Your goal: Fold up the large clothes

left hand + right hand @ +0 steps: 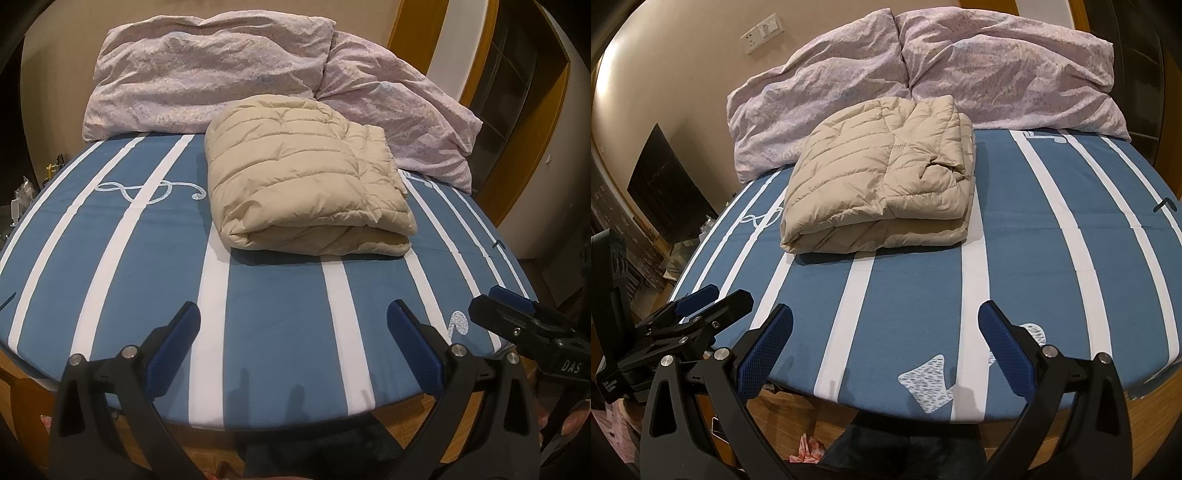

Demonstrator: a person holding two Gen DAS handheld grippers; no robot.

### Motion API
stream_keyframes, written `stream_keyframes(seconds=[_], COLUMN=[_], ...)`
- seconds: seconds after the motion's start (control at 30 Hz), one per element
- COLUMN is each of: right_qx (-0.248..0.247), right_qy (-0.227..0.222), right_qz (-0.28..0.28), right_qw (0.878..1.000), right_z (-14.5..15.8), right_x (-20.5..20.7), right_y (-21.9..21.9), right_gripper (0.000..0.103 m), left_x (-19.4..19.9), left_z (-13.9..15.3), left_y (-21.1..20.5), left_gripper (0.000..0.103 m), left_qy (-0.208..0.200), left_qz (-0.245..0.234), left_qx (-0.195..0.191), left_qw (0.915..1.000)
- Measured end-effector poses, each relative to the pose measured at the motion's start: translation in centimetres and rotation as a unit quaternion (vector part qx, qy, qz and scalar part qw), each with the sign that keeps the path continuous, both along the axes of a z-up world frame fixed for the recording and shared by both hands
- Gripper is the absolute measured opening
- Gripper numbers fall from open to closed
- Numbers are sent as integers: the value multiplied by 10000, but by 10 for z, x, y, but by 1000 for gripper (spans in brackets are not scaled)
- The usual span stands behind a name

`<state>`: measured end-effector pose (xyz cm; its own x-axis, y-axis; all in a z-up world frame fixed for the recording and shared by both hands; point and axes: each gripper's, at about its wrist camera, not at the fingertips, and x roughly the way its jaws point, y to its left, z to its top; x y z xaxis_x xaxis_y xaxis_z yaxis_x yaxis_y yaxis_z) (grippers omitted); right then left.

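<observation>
the beige puffer jacket (303, 177) lies folded in a thick bundle on the striped bed (147, 280), straight ahead of both grippers and well apart from them, just before the crumpled duvet (207, 70). the left gripper (293, 325) and right gripper (884, 325) hover side by side at the near edge, jaws wide, holding nothing. the bundle's long axis runs away from them, and neither looks clearly nearer.

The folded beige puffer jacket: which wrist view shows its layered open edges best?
The right wrist view. There the folded beige puffer jacket shows its top flap, the crumpled corner and the stacked layers along its near edge. The left wrist view shows the same jacket more from its rounded folded side, with the layered edges bunched at the right.
</observation>
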<state>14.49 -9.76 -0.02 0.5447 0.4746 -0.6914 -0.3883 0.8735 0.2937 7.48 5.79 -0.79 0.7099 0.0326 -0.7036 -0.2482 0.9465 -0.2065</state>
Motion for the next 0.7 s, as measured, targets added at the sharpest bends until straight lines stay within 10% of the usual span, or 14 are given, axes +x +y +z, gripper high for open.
stream_keyframes(seconds=[0.7], right_qx=[29], right_qy=[60], right_qz=[1], right_qw=[10000], right_z=[-3], right_x=[2], right_y=[4], right_gripper=[102], left_x=[3], left_z=[-3], left_y=[4], left_gripper=[100], left_qy=[5], left_qz=[-1], left_qx=[-11], left_qw=[10000])
